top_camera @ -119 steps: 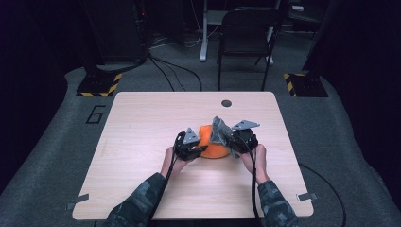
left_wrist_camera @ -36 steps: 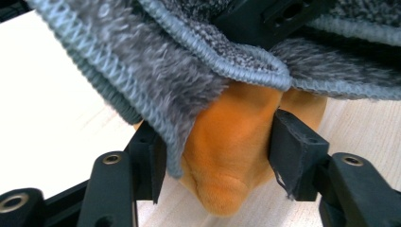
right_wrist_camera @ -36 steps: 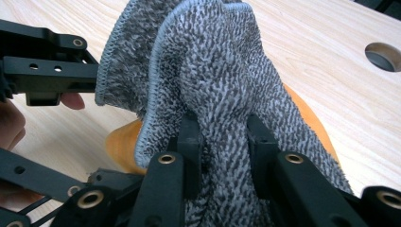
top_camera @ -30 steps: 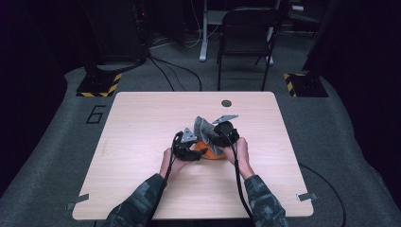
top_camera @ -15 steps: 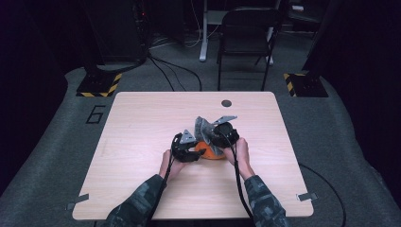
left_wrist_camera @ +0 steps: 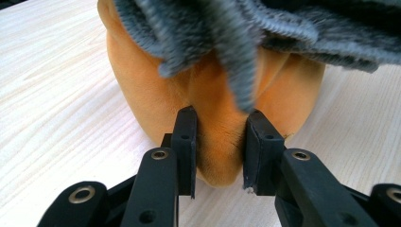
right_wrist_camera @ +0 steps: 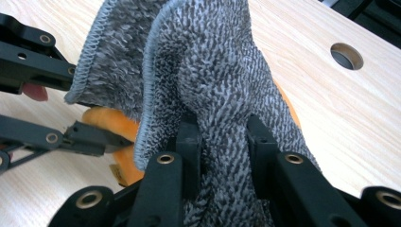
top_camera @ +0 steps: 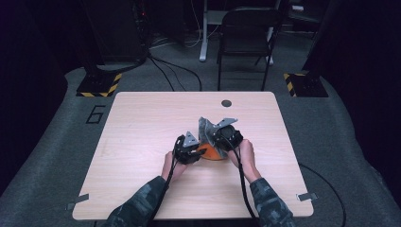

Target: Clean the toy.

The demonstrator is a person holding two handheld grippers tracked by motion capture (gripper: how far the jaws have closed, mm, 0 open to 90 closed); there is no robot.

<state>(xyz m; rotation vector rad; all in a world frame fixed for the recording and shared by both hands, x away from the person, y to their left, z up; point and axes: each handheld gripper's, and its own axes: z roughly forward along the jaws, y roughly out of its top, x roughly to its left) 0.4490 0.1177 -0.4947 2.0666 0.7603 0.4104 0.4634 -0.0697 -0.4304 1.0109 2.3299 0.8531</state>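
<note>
An orange cloth (top_camera: pixel 213 153) lies bunched on the table between both hands, with a grey towelling cloth (top_camera: pixel 205 126) draped over it. My left gripper (top_camera: pixel 200 152) has just been closing its jaws. In the left gripper view its pads (left_wrist_camera: pixel 186 142) pinch a fold of the orange cloth (left_wrist_camera: pixel 142 85) under the grey cloth (left_wrist_camera: pixel 265 23). My right gripper (top_camera: pixel 211 135) is shut on the grey cloth (right_wrist_camera: pixel 213 61) and holds it raised. Behind the grey cloth in the right gripper view are the orange cloth (right_wrist_camera: pixel 111 120) and one finger of the left gripper (right_wrist_camera: pixel 94 137).
The wooden table (top_camera: pixel 142 123) has a round cable hole (top_camera: pixel 226 103) near its far edge, also seen as the hole (right_wrist_camera: pixel 346 56) in the right gripper view. A black chair (top_camera: pixel 246 28) stands beyond the table. Dark floor surrounds it.
The left gripper's jaws have closed onto the orange cloth. The right gripper, which drew the grey cloth leftward earlier, has kept still since a second ago.
</note>
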